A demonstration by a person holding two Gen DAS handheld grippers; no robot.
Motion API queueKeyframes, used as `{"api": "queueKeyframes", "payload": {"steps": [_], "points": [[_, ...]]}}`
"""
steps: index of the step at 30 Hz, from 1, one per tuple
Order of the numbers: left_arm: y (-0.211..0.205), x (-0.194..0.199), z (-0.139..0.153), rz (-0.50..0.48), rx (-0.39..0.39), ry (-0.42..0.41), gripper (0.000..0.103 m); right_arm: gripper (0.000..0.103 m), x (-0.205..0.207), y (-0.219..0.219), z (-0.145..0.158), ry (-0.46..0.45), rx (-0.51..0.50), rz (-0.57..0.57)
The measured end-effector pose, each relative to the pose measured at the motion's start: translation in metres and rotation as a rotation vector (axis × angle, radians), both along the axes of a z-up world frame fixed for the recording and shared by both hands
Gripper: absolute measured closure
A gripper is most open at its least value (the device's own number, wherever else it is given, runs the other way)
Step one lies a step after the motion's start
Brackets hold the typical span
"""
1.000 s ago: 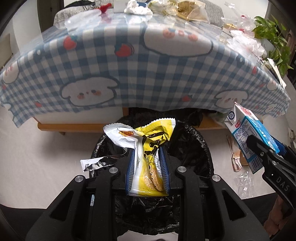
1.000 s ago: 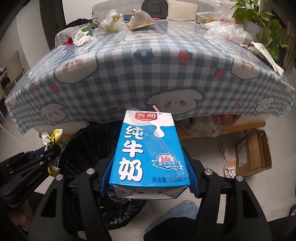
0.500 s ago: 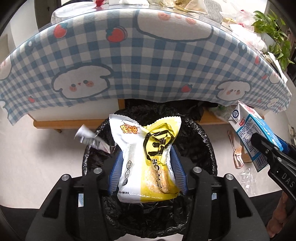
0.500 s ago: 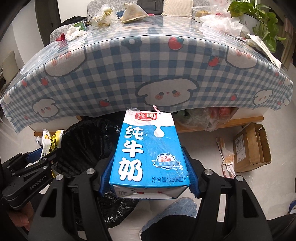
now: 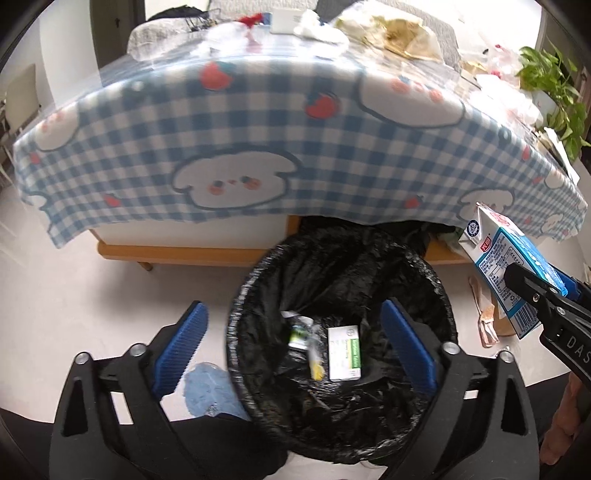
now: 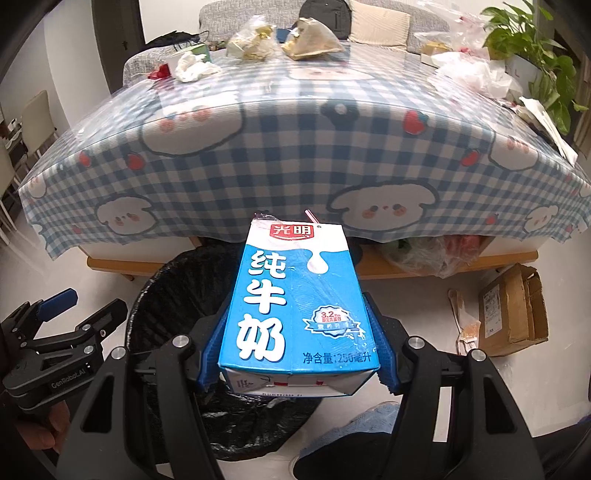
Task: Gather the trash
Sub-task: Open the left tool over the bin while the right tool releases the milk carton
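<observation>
Left wrist view: left gripper [image 5: 291,347] is opening wide over the bin [image 5: 341,321], nothing between its jaws since the snack bag dropped in, while right gripper [image 6: 295,354] is clamping the milk carton [image 6: 295,302] beside the bin, likely next.

- A home living room.
- A grey sofa [image 6: 280,11] with a cushion [image 6: 380,22] stands behind the low wooden counter [image 6: 443,264].
- A blue checked cloth [image 6: 295,147] printed with cartoon dogs and strawberries covers the counter.
- A leafy houseplant [image 6: 532,37] stands at the right.
- Pale dining chairs [image 6: 35,118] show at the far left.
- A lined bin [image 5: 340,295] and a cardboard box [image 6: 513,306] sit on the pale floor [image 6: 110,280].
</observation>
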State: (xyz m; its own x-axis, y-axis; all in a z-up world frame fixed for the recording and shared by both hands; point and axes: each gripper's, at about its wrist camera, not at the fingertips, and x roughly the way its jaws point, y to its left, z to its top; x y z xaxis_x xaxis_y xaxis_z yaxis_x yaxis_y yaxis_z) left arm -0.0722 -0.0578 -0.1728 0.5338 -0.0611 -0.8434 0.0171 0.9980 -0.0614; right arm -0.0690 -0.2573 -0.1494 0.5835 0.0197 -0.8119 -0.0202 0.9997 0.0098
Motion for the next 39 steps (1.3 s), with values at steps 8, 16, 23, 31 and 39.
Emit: {"api": "queueKeyframes", "payload": {"steps": [8, 16, 23, 31, 39], "points": [[0.032, -0.008, 0.005, 0.038, 0.014, -0.018, 0.006, 0.041, 0.001, 0.032, -0.006, 0.008, 0.013, 0.034], [0.056, -0.012, -0.006, 0.055, 0.009, -0.001, 0.006, 0.041, 0.005, 0.058, -0.027, 0.036, 0.010, 0.061], [0.064, -0.008, -0.015, 0.061, -0.003, 0.020, 0.006, 0.041, 0.009, 0.071, -0.039, 0.060, 0.007, 0.079], [0.069, -0.005, -0.016, 0.065, -0.013, 0.025, 0.006, 0.039, 0.012, 0.077, -0.041, 0.054, 0.008, 0.097], [0.069, -0.002, -0.014, 0.068, -0.020, 0.026, 0.006, 0.021, 0.011, 0.079, -0.037, 0.036, -0.013, 0.109]]}}
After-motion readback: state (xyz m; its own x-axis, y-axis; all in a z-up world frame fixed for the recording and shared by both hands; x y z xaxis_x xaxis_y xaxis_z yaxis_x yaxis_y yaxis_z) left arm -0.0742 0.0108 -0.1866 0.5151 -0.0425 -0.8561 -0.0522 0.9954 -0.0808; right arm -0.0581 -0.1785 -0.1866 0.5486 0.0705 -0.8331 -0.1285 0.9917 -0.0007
